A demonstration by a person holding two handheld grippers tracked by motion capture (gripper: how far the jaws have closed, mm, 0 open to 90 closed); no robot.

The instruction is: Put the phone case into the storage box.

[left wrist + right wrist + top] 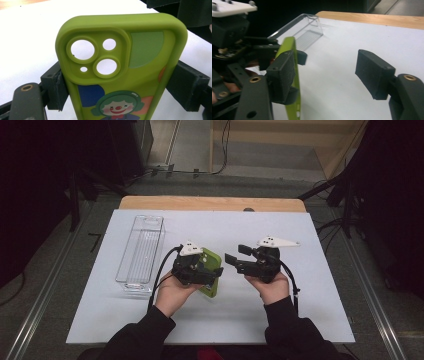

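While your left tongs (pixel 120 82) clench one green rubbery phone case (pixel 125 65), your right tongs (pixel 332 75) gape beside it; one clear plastic bin (pixel 141 251), seemingly empty, lies left.

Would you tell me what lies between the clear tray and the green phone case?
In the high view, bare white table lies between clear tray and phone case, apart from the left hand-held gripper.

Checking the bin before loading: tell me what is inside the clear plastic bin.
Nothing visible inside the clear plastic bin; its ribbed floor shows through. The green phone case is held in the left gripper, outside it.
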